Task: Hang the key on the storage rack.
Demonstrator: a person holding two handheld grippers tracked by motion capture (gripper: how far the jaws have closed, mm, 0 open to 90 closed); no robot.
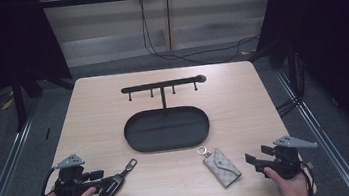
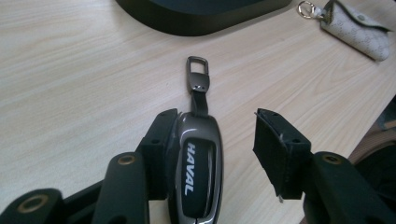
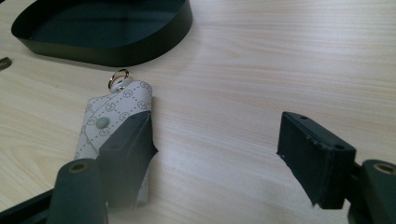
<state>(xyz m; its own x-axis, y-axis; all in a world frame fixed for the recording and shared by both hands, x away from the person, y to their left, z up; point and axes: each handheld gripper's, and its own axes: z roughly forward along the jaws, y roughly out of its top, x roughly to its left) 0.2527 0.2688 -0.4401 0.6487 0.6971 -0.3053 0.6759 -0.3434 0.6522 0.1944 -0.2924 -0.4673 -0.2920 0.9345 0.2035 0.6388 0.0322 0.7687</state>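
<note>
Two keys lie at the near edge, neither yet gripped.

At the near left, our left gripper stands part open around the dark grey car key fob with a metal clip: one jaw lies against the fob's side, the other stands clear, so closing could push the fob sideways or twist it on the pale wooden table. Far centre, the black oval tray with its hook rack waits. Near right, the beige patterned key pouch with a ring lies beside our right gripper, whose jaws gape wide, one overlapping the pouch; closing from here may merely nudge it away.
</note>
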